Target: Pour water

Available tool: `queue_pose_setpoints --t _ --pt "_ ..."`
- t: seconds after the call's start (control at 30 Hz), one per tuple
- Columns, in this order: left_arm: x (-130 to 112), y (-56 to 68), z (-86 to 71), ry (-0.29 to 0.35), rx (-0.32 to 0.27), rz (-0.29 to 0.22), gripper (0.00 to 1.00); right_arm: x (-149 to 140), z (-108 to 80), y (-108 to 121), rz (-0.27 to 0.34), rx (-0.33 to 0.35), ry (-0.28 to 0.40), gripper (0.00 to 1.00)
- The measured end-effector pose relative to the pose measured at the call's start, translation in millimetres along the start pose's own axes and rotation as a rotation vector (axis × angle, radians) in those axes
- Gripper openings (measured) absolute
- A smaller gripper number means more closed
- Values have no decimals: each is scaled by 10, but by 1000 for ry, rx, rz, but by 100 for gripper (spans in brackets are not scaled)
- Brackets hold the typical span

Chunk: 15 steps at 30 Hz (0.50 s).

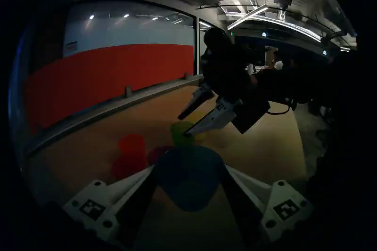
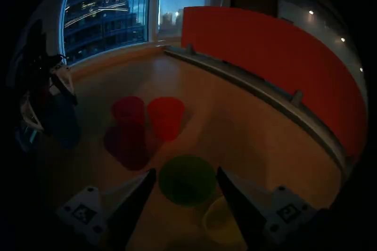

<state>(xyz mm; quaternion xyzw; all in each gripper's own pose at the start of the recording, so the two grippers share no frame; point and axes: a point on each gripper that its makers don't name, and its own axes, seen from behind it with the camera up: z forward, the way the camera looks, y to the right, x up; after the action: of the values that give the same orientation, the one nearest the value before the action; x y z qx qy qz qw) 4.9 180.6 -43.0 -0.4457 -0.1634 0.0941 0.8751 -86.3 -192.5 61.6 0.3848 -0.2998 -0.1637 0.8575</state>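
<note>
A blue cup (image 1: 189, 182) sits between the fingers of my left gripper (image 1: 189, 168), which is shut on it low over the wooden table. In the right gripper view that left gripper (image 2: 55, 109) and the blue cup (image 2: 63, 124) show at the far left. My right gripper (image 2: 186, 170) is shut on a green cup (image 2: 187, 180), whose rim fills the gap between both fingers. Seen from the left gripper view, the right gripper (image 1: 183, 126) reaches down at the green cup (image 1: 180, 133) just beyond the blue one.
Two red cups (image 2: 166, 117) (image 2: 128, 109) and a dark red cup (image 2: 126, 147) stand together on the table (image 2: 245, 124). A yellow cup (image 2: 220, 220) stands beside the green one. A red wall panel (image 2: 282, 58) and a low rail (image 2: 264, 93) border the table.
</note>
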Motion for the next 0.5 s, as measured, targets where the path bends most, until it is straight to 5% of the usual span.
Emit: queue_pose_setpoints --t 0.5 --pt "-41 -16 2 -2 -2 -10 87 -117 97 20 -3 -3 -28 96"
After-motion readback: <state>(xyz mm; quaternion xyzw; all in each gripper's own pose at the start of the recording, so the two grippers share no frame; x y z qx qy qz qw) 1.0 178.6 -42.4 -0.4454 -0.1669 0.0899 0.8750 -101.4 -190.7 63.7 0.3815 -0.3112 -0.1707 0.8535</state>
